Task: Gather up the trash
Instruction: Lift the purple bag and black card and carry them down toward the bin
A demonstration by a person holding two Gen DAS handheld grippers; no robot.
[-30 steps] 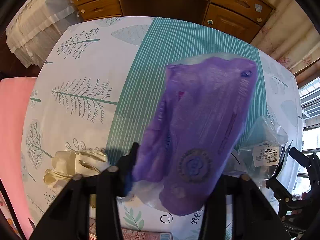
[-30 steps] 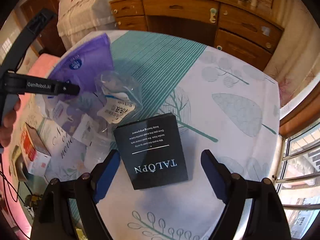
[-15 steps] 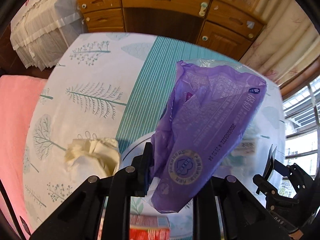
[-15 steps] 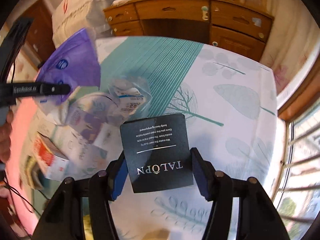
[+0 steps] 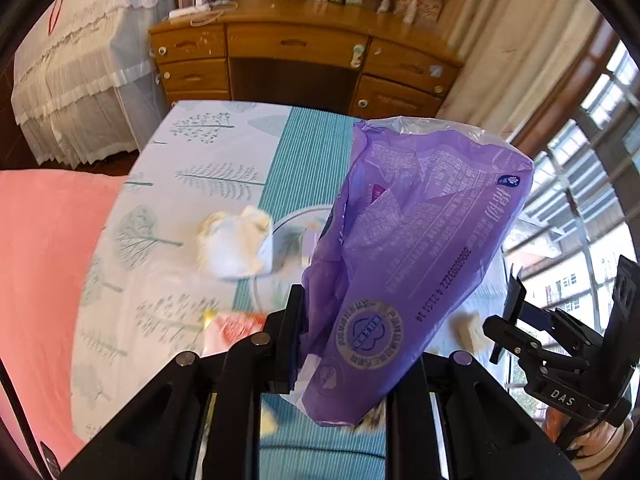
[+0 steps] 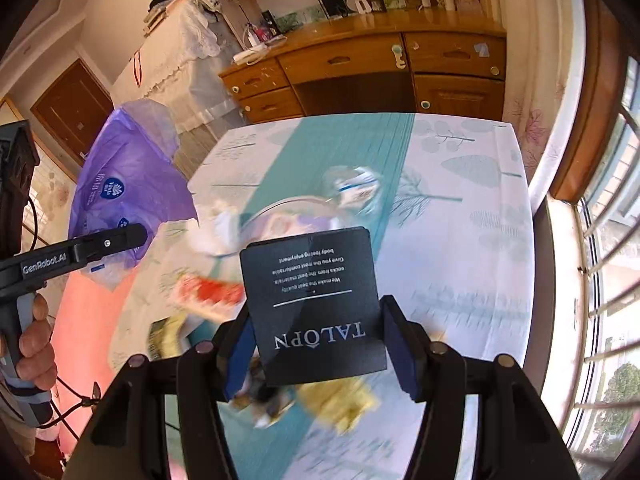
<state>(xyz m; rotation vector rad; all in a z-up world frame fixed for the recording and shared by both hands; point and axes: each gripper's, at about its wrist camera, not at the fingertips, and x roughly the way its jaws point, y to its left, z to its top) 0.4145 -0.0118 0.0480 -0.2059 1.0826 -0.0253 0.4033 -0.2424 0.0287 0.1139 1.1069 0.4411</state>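
Trash is now off the table in both grippers at once. The purple plastic wrapper [image 5: 416,248] hangs pinched at its lower edge in the left gripper [image 5: 340,344], whose jaws are nearly together on the thin film. The black TALÖPN card sleeve [image 6: 316,304] sits clamped by its 2 side edges between the blue pads [image 6: 394,340] of the right gripper [image 6: 316,344], held clear above the tablecloth [image 6: 460,240].

A second ago the sleeve lay flat on the cloth with the right jaws standing wide on either side of it; they have since closed on it and lifted. The left jaws have also tightened on the wrapper, which was already between them. Both views now take in far more of the wooden desk [image 5: 300,52] and the room, so both hands have risen and pulled back.

That reads as 2 pieces secured and ready to be carried off; no bin is visible in either view. Left on the table, blurred by motion, are a crumpled white tissue [image 5: 232,240], a clear plastic packet [image 6: 356,192], a red-and-white carton [image 6: 208,292] and some yellowish scraps [image 6: 336,400], so collection is probably well short of finished.
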